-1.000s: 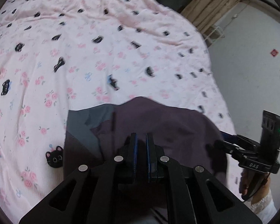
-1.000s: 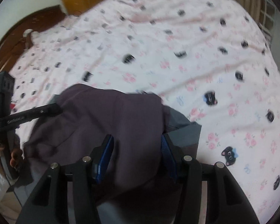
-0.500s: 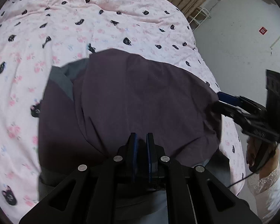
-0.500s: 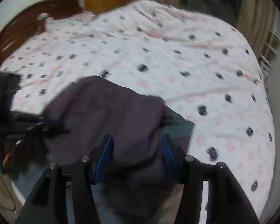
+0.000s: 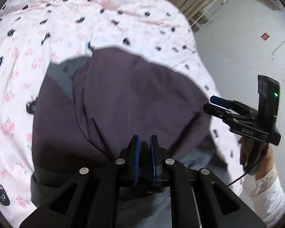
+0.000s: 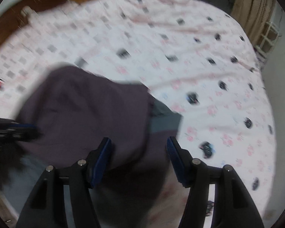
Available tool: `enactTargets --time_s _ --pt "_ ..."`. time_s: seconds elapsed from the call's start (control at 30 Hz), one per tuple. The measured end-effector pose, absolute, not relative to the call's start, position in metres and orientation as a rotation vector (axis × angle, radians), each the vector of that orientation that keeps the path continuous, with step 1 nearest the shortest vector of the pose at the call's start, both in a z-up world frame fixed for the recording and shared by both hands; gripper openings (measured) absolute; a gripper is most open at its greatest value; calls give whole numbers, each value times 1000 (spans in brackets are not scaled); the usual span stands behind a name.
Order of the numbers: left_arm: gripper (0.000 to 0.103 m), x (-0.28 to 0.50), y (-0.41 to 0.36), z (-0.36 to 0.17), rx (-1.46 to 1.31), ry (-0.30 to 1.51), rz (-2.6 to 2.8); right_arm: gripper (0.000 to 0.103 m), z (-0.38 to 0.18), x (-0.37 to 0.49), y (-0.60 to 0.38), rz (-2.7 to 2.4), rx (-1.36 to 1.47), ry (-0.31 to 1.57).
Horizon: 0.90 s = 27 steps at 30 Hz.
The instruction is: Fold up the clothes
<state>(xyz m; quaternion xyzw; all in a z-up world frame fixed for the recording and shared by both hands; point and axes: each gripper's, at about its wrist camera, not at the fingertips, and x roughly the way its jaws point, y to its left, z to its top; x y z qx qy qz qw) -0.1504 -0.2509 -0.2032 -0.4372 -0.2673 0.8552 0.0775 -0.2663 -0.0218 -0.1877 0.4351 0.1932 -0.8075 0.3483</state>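
A dark purple garment [image 5: 133, 95] with grey panels [image 5: 62, 76] lies on the pink bedspread [image 5: 104, 19]. My left gripper [image 5: 144, 138] grips its near edge. Creases run into the narrow gap between the pads, and the jaws are starting to part. My right gripper [image 5: 211, 103] hovers at the garment's right edge. In the right wrist view, my right gripper [image 6: 138, 144] has its jaws wide and still opening. The purple garment [image 6: 85, 104] lies below them, clear of the pads. My left gripper [image 6: 28, 129] is a blur at the left edge.
The bedspread [image 6: 199, 57] with cat faces and roses stretches far beyond the garment. A wooden headboard [image 6: 9, 19] is at the back left, with a curtain [image 5: 190, 0] and a white wall [image 5: 247, 47] to the right. A hand in a white lace sleeve [image 5: 264, 182] holds the right gripper.
The left view has pulled back, so more of the garment shows. The right jaws have spread wider and the cloth no longer bunches against their pads. The left pads stand slightly further apart.
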Motion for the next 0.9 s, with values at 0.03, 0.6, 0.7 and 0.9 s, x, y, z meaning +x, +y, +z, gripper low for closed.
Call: enactTargets --time_s 0.03,0.6,0.7,0.9 --pt "9 -149 -251 -196 -1281 -795 2572 63 -177 -262 -19 -2084 1090 456" --pt "10 -152 -259 -225 -1471 -731 2642 63 -228 -208 -64 -1642 1233 616" --pt "10 -150 -259 -225 -1461 -755 2635 63 -237 -208 -55 -1646 1259 621" --pt "10 -137 -267 -191 -1338 -755 2656 63 -197 -207 -31 -1717 1173 471"
